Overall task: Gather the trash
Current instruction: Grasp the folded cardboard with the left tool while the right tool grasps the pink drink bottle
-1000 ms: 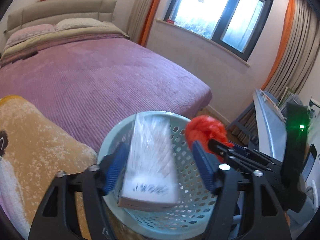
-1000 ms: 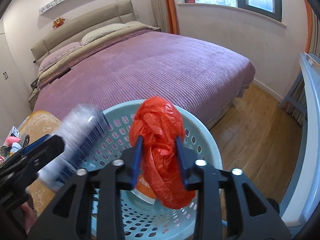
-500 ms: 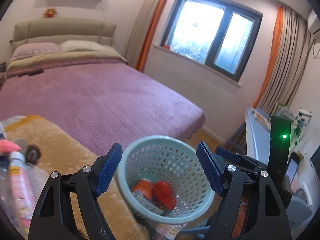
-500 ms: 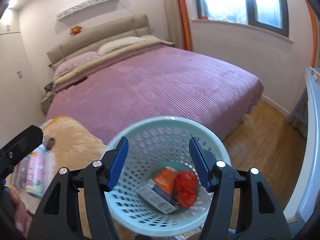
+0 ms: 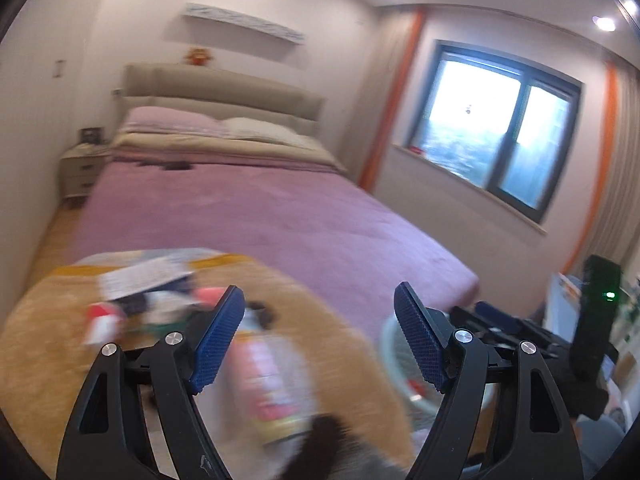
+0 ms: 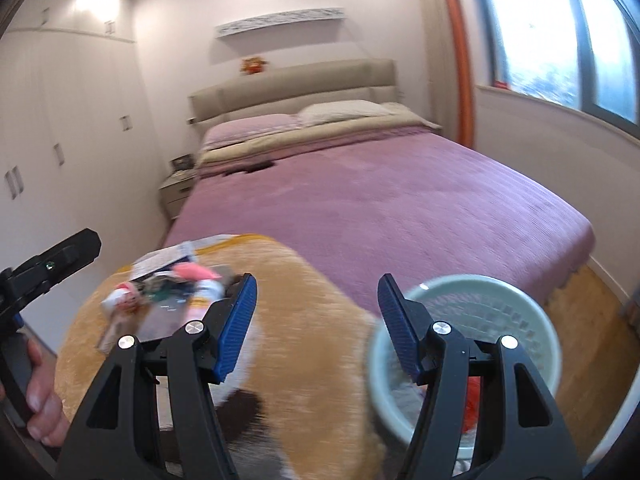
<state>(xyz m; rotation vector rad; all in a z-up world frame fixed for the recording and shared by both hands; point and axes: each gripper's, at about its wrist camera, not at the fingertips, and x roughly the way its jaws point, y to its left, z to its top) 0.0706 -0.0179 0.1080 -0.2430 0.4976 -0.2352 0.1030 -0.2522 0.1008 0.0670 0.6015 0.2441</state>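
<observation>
My left gripper stands open and empty over a yellow plush blanket. Below it lies a blurred clear bottle with a pink label, and a pile of wrappers and small litter lies beyond its left finger. My right gripper is open too, nothing between its blue pads. The pale green mesh basket sits low at the right behind its right finger, with the red bag inside. The litter pile lies to its left. A hand holds the left gripper at the frame's left edge.
A wide bed with a purple cover fills the middle, headboard and pillows at the back. A nightstand stands left of it, white wardrobes along the left wall. Wooden floor runs past the basket below the window.
The left gripper let a white box and the right gripper the red bag fall into the basket. Both grippers then rose and swung left, away from the basket toward the litter pile.
</observation>
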